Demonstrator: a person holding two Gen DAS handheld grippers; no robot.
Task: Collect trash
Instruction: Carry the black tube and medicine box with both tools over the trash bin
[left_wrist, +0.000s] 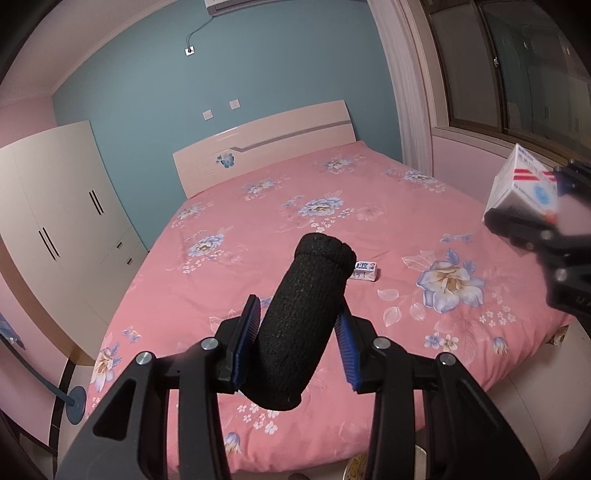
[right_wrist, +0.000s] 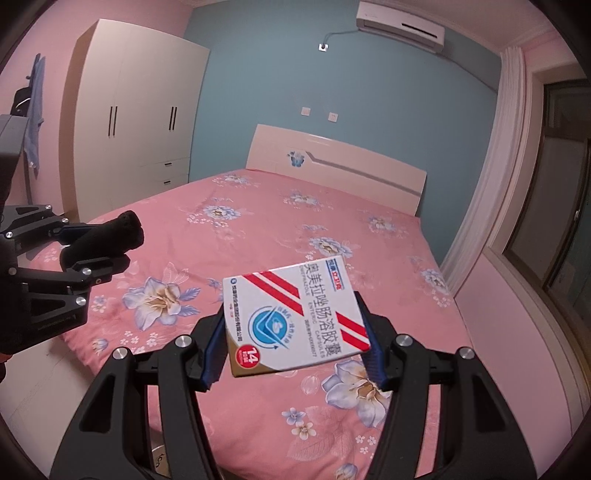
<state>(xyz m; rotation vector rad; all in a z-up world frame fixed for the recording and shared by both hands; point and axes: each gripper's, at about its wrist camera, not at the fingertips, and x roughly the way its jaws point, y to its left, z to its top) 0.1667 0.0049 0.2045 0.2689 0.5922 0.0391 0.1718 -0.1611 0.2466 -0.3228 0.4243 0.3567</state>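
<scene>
My left gripper (left_wrist: 297, 325) is shut on a black knitted tube (left_wrist: 306, 317) that sticks up and away between its blue pads, above the pink bed. The same black tube (right_wrist: 107, 238) and the left gripper (right_wrist: 92, 247) show at the left of the right wrist view. My right gripper (right_wrist: 293, 332) is shut on a white medicine box (right_wrist: 295, 317) with red stripes and a blue emblem, held flat over the bed. That medicine box (left_wrist: 521, 184) appears at the right edge of the left wrist view. A small white carton (left_wrist: 365, 270) lies on the bedspread behind the tube.
The bed (left_wrist: 332, 206) with a pink flowered cover fills the middle, headboard (right_wrist: 332, 166) against a blue wall. A white wardrobe (right_wrist: 140, 118) stands on the left, a window (left_wrist: 517, 66) with a curtain on the right. The rim of a container (left_wrist: 354, 469) shows at the bed's foot.
</scene>
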